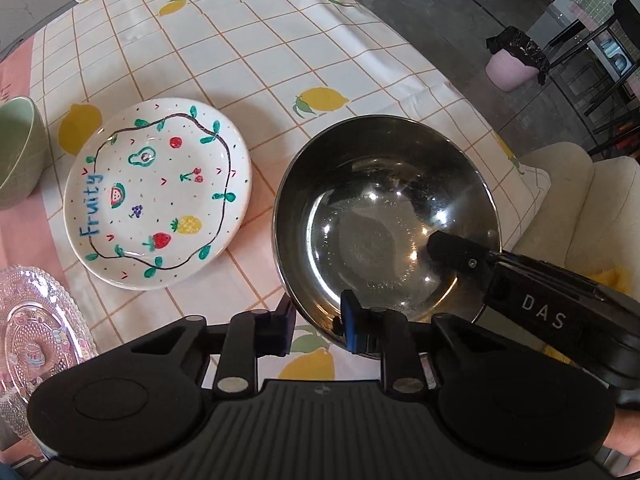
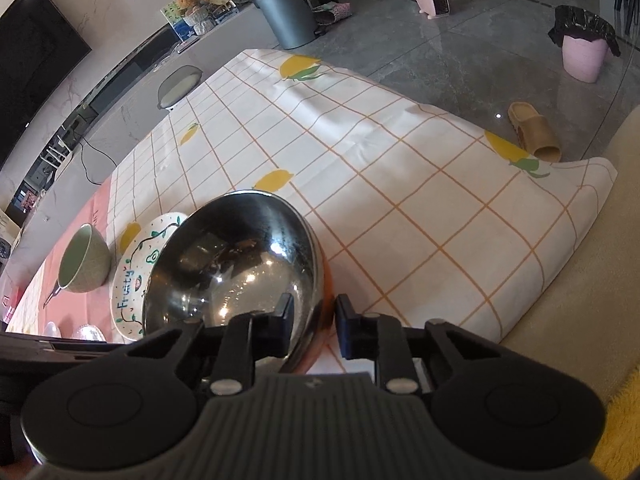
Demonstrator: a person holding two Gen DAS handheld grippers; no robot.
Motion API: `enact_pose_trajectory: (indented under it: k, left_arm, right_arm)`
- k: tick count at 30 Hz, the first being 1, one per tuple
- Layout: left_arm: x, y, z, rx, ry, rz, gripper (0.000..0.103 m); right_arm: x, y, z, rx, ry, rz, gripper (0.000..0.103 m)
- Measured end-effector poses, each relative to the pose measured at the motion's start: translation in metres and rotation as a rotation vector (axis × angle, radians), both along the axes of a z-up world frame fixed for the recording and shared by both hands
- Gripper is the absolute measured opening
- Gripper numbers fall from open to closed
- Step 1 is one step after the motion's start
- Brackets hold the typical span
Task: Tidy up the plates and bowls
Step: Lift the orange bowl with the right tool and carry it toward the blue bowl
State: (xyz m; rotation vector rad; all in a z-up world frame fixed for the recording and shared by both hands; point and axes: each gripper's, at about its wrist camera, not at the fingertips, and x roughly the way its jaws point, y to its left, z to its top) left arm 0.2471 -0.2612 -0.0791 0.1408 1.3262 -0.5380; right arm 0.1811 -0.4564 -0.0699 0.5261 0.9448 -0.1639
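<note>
Both grippers had closed on the rim of the stainless steel bowl (image 1: 384, 216). Left gripper (image 1: 318, 326) pinched the near rim, one finger outside the wall and the other inside. Right gripper (image 2: 314, 320) clamped the rim on the bowl's right side, its left finger inside and its right finger outside.

Beneath everything lay the lemon-print checked tablecloth (image 1: 248, 40), covering the table. On it the steel bowl sat near the cloth's right edge. Just beside it to the left, apart from it, rested the white "Fruity" plate (image 1: 158, 192) painted with fruit. Farther left stood the green ceramic bowl (image 1: 18, 152), upright. Nearest the camera on the left lay a clear glass plate (image 1: 36, 332).
</note>
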Motion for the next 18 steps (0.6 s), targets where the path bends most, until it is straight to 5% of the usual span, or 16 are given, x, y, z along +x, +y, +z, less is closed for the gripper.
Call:
enact_pose_trajectory:
  k: [10, 18]
  left_arm:
    - [-0.003, 0.014, 0.008, -0.055, 0.014, 0.052, 0.020]
    - [-0.016, 0.023, 0.035, -0.065, -0.056, 0.066, 0.020]
  right_arm:
    - [-0.003, 0.004, 0.008, -0.030, -0.046, 0.012, 0.013]
    - [-0.012, 0.010, 0.025, -0.044, -0.124, 0.027, 0.011]
